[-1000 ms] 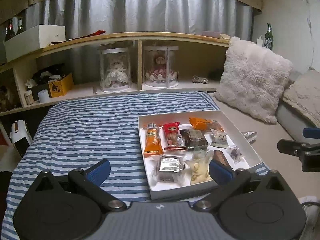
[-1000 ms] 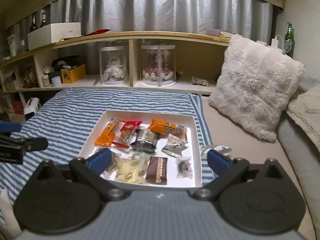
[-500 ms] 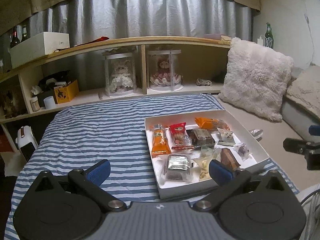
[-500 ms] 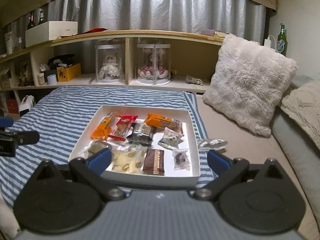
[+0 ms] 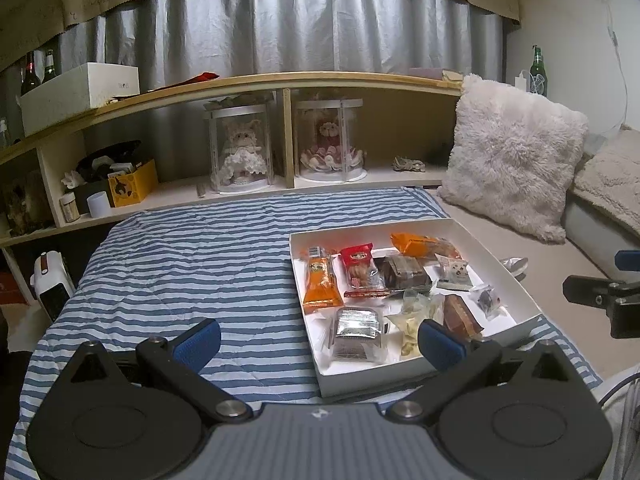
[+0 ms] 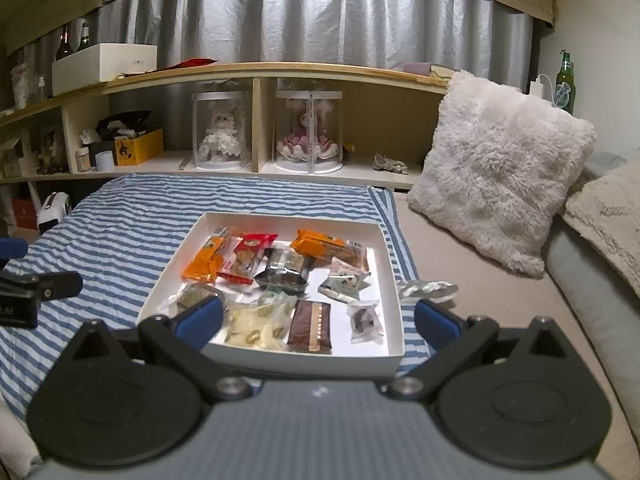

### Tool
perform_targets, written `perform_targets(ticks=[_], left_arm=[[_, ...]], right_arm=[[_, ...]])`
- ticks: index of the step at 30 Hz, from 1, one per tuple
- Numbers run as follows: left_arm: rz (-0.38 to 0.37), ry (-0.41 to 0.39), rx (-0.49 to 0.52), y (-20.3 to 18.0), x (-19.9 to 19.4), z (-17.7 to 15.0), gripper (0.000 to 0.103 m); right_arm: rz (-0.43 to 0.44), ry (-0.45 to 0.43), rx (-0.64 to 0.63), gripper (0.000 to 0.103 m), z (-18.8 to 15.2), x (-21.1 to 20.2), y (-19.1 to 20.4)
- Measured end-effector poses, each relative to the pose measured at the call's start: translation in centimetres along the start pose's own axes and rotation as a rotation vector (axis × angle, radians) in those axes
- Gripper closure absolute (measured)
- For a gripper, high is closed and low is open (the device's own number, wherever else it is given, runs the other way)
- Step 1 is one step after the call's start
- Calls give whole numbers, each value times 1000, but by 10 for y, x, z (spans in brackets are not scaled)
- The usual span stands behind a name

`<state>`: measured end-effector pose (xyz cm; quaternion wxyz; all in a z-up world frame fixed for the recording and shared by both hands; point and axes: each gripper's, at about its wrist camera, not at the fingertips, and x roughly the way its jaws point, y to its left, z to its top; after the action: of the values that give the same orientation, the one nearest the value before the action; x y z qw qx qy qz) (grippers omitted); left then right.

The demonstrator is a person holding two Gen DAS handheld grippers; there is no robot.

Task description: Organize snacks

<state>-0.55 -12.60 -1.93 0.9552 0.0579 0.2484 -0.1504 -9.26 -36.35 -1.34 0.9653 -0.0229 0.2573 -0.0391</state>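
A white shallow box sits on the blue-striped blanket and holds several wrapped snacks: an orange packet, a red packet, a dark packet, a brown bar and a silver packet. One silver packet lies outside the box, to its right. My left gripper is open and empty, near the box's near left corner. My right gripper is open and empty, above the box's near edge.
A striped blanket covers the bed. A fluffy white pillow leans at the right. A wooden shelf behind holds two doll cases, a yellow box and a white box. A green bottle stands at the far right.
Both grippers have pulled back and risen a little, so the box appears slightly farther off. Both stay open. The snacks have not moved.
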Motion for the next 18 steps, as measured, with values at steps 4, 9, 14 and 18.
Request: perform_targets(ticks=[4,9,14,18], left_arm=[[-3,4,-3,0,1,-1,0],[-4,6,-7,0,1,-2,0],[-1,6,-12,1,1,-3,0],[-1,8,-14,1,1,-3,0]], right_arm=[[0,3,-3,1,-1,0,2],[-2,7,-10,1,-2,1,6],[1,10,-3,1,-3,1,5],[2,12,5,1,-3,1,5]])
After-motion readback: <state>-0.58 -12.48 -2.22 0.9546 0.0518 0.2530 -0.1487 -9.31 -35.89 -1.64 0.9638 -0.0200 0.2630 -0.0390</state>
